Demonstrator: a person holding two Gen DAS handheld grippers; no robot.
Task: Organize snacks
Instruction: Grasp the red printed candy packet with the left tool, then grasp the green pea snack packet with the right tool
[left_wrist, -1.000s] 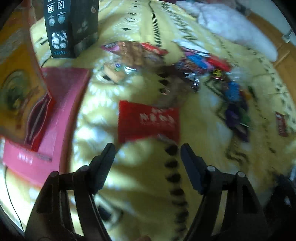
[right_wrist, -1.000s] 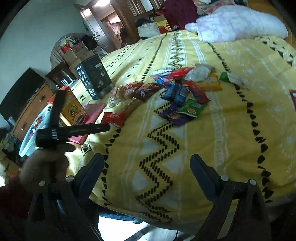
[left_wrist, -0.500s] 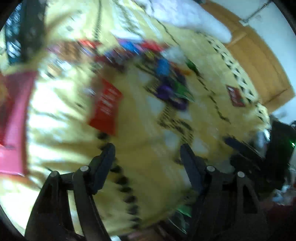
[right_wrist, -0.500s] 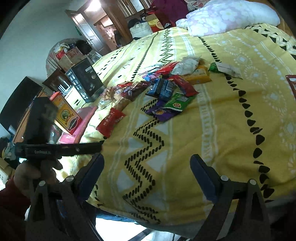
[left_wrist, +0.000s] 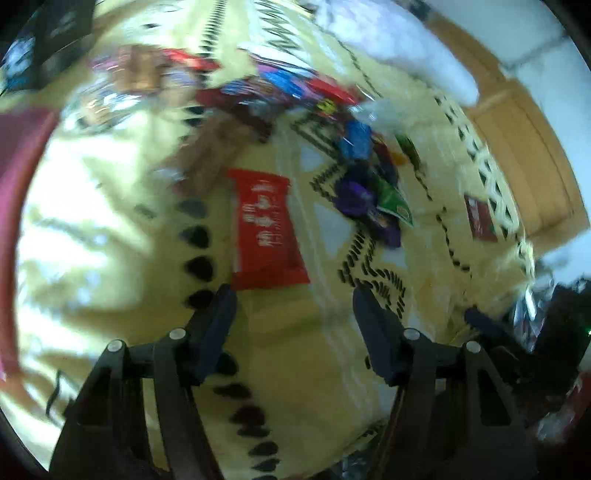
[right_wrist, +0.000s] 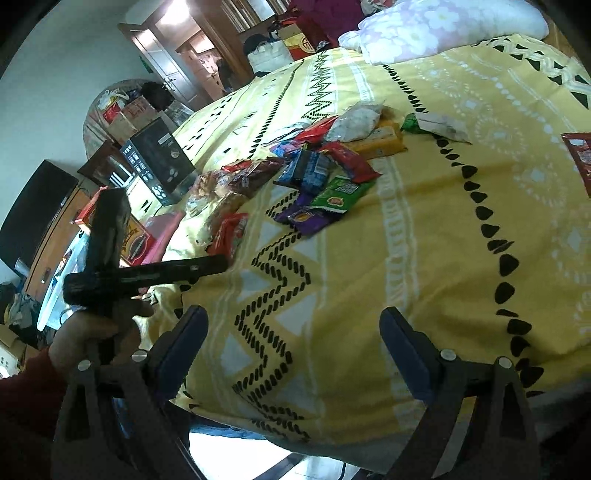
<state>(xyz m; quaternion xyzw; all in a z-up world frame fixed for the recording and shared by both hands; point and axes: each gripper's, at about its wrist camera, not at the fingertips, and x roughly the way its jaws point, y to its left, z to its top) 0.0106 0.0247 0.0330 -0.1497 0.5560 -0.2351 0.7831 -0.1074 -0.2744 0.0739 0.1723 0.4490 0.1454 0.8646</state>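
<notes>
Swinging back toward the red snack packet (left_wrist: 266, 229), the left hand-held gripper (left_wrist: 291, 314) now sits right at the packet's near edge, where half a second ago it was pointed off toward the middle of the bed with the packet way off to the left. Jaws spread wide, nothing between them, packet lined up roughly in the gap but not yet touched. Looks like lining up for a pick, so probably the very start of sorting. Lots of motion blur in the left wrist view, so hard to say exactly how close. Right hand-held gripper (right_wrist: 293, 332) wide open too, empty, hanging back near the foot of the yellow bedspread (right_wrist: 424, 258), barely moved over the last second. Main snack pile (right_wrist: 317, 173) sitting further up the bed, untouched, with one stray red pack (right_wrist: 580, 155) well apart at the right edge. Flat, crinkly packet on soft bedding, so pinching an edge could be fiddly.
</notes>
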